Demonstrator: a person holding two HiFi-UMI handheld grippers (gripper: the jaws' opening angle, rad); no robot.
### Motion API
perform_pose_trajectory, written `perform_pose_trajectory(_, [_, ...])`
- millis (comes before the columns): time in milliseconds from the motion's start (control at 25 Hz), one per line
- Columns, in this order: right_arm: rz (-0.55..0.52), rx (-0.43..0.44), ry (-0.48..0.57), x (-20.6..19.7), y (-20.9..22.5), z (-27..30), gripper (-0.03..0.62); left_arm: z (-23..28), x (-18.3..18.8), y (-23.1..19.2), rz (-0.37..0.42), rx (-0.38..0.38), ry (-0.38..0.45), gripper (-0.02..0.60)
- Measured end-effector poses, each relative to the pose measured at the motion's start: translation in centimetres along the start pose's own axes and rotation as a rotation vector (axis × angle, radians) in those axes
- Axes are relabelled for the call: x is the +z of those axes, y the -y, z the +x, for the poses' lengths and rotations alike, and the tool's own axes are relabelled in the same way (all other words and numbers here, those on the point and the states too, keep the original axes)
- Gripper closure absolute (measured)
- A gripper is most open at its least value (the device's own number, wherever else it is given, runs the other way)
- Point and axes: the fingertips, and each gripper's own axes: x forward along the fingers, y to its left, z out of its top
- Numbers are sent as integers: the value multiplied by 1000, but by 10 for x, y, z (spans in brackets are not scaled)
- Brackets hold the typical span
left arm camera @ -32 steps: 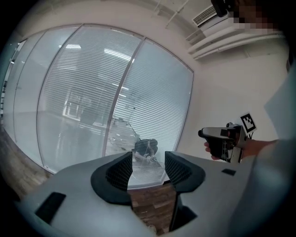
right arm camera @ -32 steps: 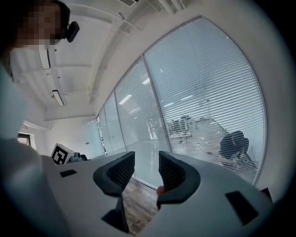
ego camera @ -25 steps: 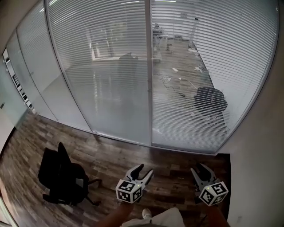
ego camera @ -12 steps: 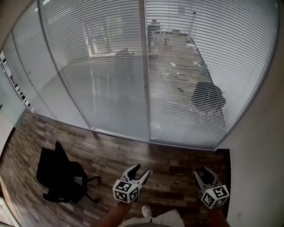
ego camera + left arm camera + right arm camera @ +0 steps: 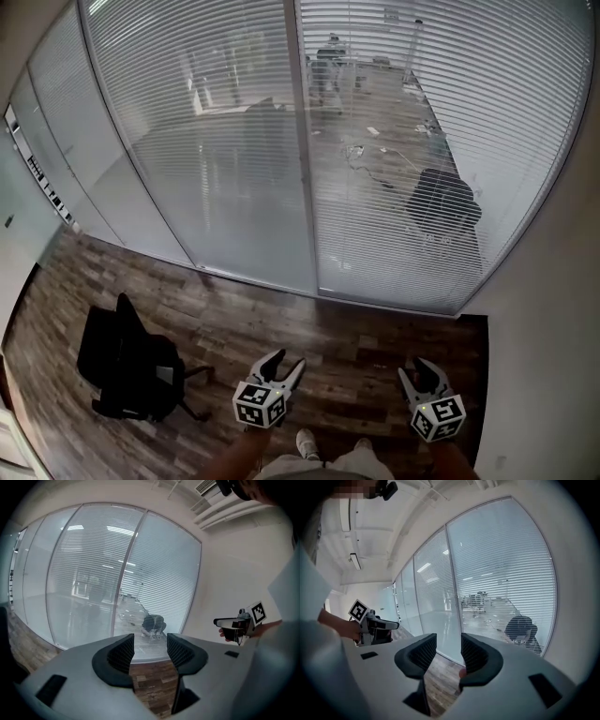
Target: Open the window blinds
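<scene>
Here, left gripper [image 5: 286,362] and right gripper [image 5: 413,369], jaws apart, empty (blinds [image 5: 187,141] ahead)

The window blinds [image 5: 394,141] are hanging fully lowered, filling the upper half of the head view from its left edge to its right and reaching down to the floor [image 5: 281,328]. They are showing as thin white horizontal slats running in even rows. The right-hand section [image 5: 450,103] is sitting with its slats tilted enough that the room beyond is showing through the gaps in stripes, while the left-hand section [image 5: 197,131] is looking hazier and more closed, letting only dim shapes through
</scene>
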Motion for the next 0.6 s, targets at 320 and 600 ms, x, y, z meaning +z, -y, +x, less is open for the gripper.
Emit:
perform_pose_trajectory(320, [-48,72,-17,5,6,6,425,15,5,22,-5,37,-3,348])
perform_pose_trajectory(600, [-77,96,-12,8,24,7,425,24,6,37,-20,60,14,348])
